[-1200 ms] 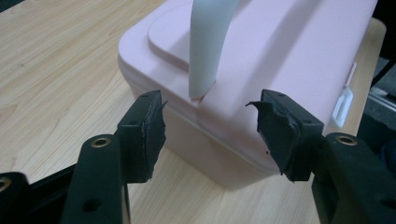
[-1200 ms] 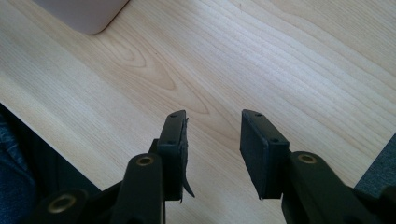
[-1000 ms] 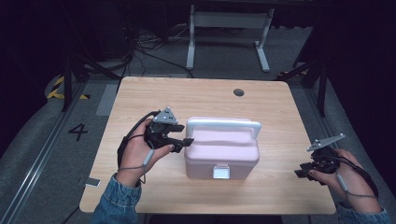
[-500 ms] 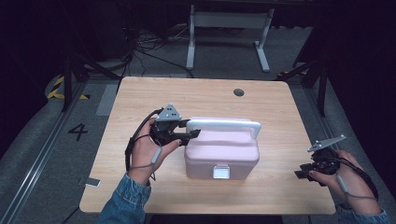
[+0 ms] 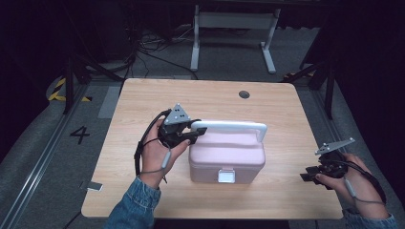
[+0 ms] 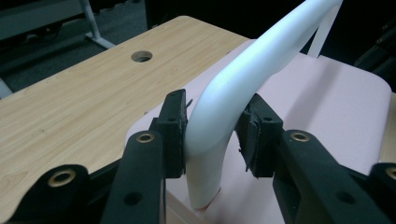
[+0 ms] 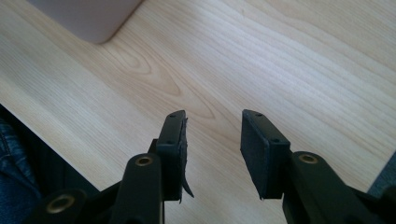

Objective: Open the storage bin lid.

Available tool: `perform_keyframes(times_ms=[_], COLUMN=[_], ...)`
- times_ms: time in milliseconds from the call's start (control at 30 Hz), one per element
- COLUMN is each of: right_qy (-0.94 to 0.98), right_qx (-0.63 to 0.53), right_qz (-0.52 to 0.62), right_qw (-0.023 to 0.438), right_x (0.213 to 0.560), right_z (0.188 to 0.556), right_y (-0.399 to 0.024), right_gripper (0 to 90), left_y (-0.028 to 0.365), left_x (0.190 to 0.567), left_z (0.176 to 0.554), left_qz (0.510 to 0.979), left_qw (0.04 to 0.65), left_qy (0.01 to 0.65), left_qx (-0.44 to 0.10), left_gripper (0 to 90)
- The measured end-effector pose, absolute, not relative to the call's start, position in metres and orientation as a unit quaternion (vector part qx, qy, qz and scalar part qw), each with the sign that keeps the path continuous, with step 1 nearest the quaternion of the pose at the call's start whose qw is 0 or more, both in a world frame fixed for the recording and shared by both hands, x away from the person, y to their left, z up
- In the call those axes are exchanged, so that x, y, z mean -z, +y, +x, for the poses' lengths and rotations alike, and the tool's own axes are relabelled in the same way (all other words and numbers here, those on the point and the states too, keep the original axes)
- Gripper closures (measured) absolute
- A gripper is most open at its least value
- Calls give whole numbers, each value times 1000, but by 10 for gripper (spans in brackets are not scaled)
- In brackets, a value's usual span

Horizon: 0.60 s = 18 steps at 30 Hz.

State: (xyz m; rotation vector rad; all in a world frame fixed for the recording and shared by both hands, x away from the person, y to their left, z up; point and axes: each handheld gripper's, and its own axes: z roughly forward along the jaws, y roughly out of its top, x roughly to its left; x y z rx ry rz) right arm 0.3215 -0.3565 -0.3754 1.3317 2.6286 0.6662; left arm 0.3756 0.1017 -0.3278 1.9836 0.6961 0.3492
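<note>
A pink box (image 5: 224,157) with a white latch (image 5: 225,176) stands mid-table, its white handle (image 5: 234,125) raised upright. My left gripper (image 5: 200,130) is at the handle's left end, where it bends down to the lid. In the left gripper view its jaws have just been closing, and the left gripper (image 6: 212,135) is now shut on the handle (image 6: 243,70) above the pink lid (image 6: 327,93). My right gripper (image 5: 305,176) hovers near the table's front right corner. In its own view the right gripper (image 7: 212,149) is open over bare wood, with a corner of the box (image 7: 93,18) at top left.
The wooden table (image 5: 143,105) has a round cable hole (image 5: 244,94) near its far edge. A white metal frame (image 5: 229,21) stands on the floor beyond the table. The table's front edge lies just below my right gripper.
My left gripper moved right and slightly away from me, from the box's left side up to the handle's left end, and its jaws closed on the handle. The right hand stayed still.
</note>
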Motion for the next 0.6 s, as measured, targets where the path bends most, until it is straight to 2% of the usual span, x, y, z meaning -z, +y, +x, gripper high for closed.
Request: perform_keyframes(times_ms=[600], right_qy=[858], right_qx=[-296], right_qz=[416], right_qw=[64], right_x=[362], right_z=[320], right_y=[-358], right_gripper=[619], left_y=[100], left_x=[310], left_z=[391], left_qz=[821], left_qw=[470], left_qy=[300], left_qx=[-121], left_gripper=[669])
